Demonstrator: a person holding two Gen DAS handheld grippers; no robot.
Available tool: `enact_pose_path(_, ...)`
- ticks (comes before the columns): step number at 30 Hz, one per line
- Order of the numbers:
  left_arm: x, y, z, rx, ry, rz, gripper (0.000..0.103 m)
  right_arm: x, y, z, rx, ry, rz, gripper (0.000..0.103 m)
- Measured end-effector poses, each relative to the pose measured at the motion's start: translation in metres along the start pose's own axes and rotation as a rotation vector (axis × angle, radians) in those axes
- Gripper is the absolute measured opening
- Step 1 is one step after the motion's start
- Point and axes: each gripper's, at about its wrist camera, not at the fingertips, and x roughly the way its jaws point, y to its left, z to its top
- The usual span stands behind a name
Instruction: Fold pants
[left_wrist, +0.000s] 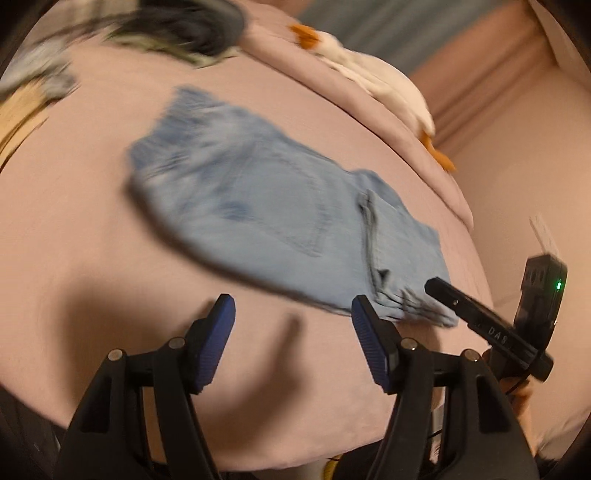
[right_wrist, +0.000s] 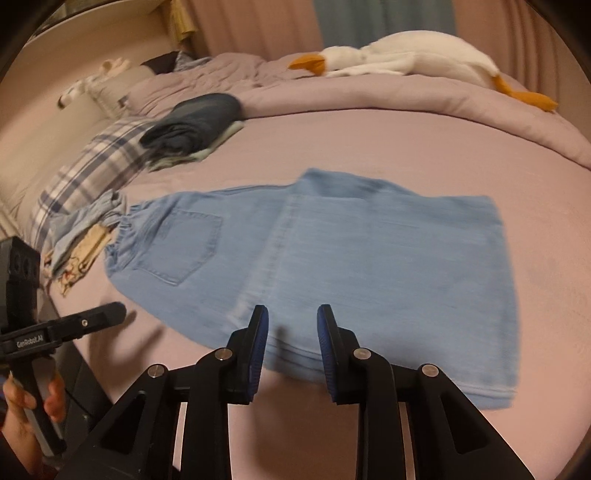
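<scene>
Lying beyond both fingers (right_wrist: 258, 332), folded pants (right_wrist: 332, 251)

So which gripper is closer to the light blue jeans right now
Right. The right gripper hangs open over the near edge of the jeans, holding nothing. The left gripper is open beside their waistband end, over bare sheet.

bedroom, bed (right_wrist: 369, 147), plush goose (right_wrist: 399, 55)

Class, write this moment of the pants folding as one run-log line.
pants: folded, flat on bed | left gripper: jaws open, empty | right gripper: jaws open, empty, above pants edge
</scene>
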Motion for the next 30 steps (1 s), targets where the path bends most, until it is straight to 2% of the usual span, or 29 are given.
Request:
enact_pose_path(6,0.0,0.029,-0.003,-0.158,-0.013,-0.04,0.065,0.017,0.031,0.005,-0.053,0.031,0.045,0.027)
enact_pose_path(14,0.014,0.03,0.017,-0.219,-0.052,-0.052,0.069,0.018,0.04,0.002,-0.075,0.04,0.063,0.027)
enact_pose_path(19,0.023,0.043,0.034,-0.299,-0.08,-0.109,0.069,0.016,0.038,0.003,-0.07,0.04,0.048,0.027)
enact_pose_path(22,0.028,0.052,0.042,-0.36,-0.083,-0.149,0.066,0.013,0.038,0.003,-0.071,0.033,0.048,0.027)
enact_pose_path(25,0.03,0.052,0.048,-0.371,-0.079,-0.15,0.06,0.013,0.038,0.002,-0.083,0.032,0.039,0.027)
enact_pose_path(28,0.028,0.062,0.05,-0.441,-0.082,-0.204,0.056,0.015,0.037,0.004,-0.085,0.036,0.039,0.027)
enact_pose_path(29,0.027,0.063,0.05,-0.446,-0.082,-0.206,0.051,0.017,0.037,0.005,-0.081,0.036,0.047,0.027)
enact_pose_path(30,0.027,0.063,0.05,-0.44,-0.081,-0.189,0.041,0.018,0.037,0.006,-0.076,0.037,0.056,0.027)
